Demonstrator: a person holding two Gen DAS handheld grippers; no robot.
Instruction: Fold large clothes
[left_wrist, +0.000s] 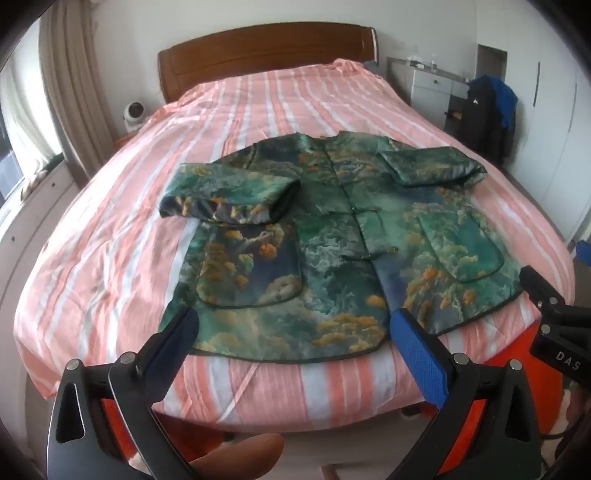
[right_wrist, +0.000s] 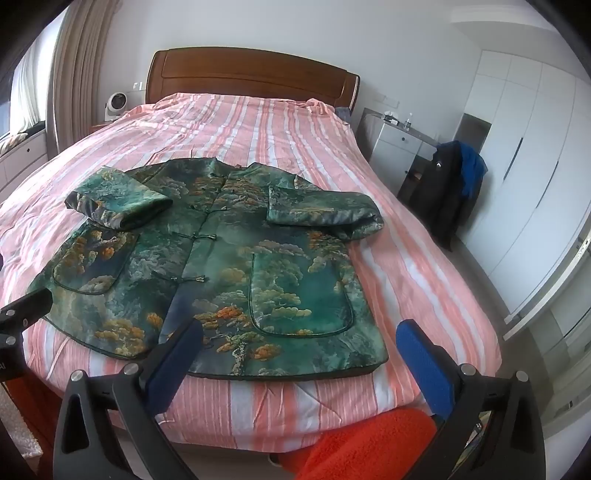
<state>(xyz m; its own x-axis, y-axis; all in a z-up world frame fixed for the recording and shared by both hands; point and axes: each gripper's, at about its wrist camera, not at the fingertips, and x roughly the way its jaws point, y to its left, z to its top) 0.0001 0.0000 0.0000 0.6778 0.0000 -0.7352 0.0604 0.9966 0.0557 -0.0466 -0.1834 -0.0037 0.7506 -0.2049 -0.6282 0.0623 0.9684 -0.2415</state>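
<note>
Left wrist view. Left gripper (left_wrist: 293, 325) held above the foot edge of the bed (left_wrist: 110, 258), jaws spread wide, nothing between them. Blue pads (left_wrist: 417, 354) face inward. The jacket (left_wrist: 332, 236), green with orange tree print, lies flat and front side up just ahead of the fingertips, its hem nearest the tool, collar toward the headboard (left_wrist: 266, 51). Both sleeves are folded in over the chest: left sleeve (left_wrist: 229, 199) ahead and left of the tool, right sleeve (left_wrist: 432, 166) ahead and right. Front closed by knot buttons down the centre. One patch pocket on each front panel. The right gripper (left_wrist: 554, 314) shows at the right edge of the frame, beside the hem's right corner; its jaw state cannot be read from here. Dresser (left_wrist: 432, 85) and a chair hung with dark and blue clothes (left_wrist: 487, 110) far right, past the bed. Small white fan (left_wrist: 133, 112) far left beside the headboard.

Right wrist view. Right gripper (right_wrist: 299, 332) also over the foot edge, jaws wide apart, empty. Left fingertip overlaps the hem in the frame; contact cannot be told. Jacket (right_wrist: 221, 258) ahead and slightly left of the tool, flat on the striped cover. Left gripper (right_wrist: 22, 314) at the left edge, near the hem's left corner. White wardrobe (right_wrist: 517, 166) far right. Orange fleece fabric (right_wrist: 362, 439) below the tool.
</note>
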